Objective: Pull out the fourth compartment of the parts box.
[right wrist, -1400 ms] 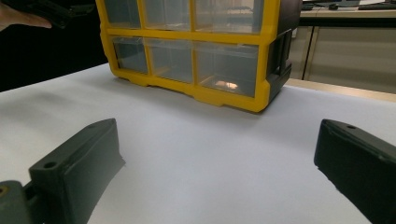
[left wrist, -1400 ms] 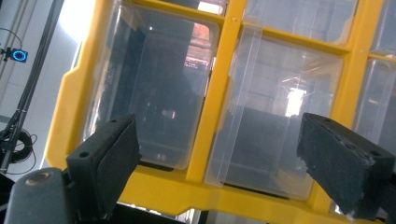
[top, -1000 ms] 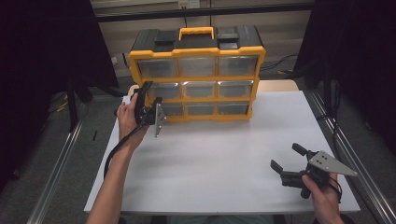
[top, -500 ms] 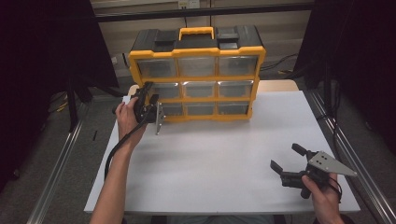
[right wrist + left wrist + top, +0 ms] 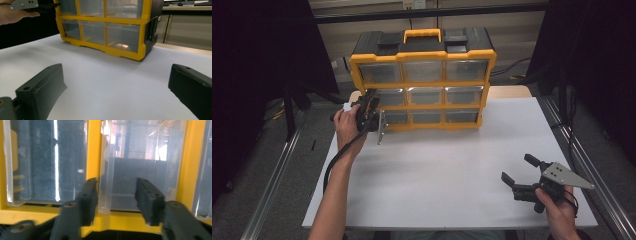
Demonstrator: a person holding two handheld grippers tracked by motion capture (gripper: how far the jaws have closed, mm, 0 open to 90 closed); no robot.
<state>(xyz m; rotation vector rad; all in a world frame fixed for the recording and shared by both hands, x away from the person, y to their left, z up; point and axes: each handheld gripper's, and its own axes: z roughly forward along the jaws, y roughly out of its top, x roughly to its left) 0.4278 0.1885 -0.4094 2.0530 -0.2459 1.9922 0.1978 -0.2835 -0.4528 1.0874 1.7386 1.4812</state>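
Item: yellow drawer cabinet (image 5: 422, 80), upright at far edge of white table (image 5: 452, 175).

Left gripper (image 5: 116, 195): at cabinet's left column, jaws just been closing, part open, clear drawer (image 5: 135, 170) front between them; pads not visibly pressing.

Right gripper (image 5: 519, 172): near right table corner, well apart from cabinet, jaws wide, empty.

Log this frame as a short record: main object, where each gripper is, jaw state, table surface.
main object: yellow and black drawer cabinet with clear drawers, standing at the far side of the white table
left gripper: left gripper at the cabinet's left column, lower rows
left jaws: have just been closing, either side of a clear drawer front; contact not clear
right gripper: right gripper near the table's front right corner, apart from the cabinet
right jaws: open, nothing between them
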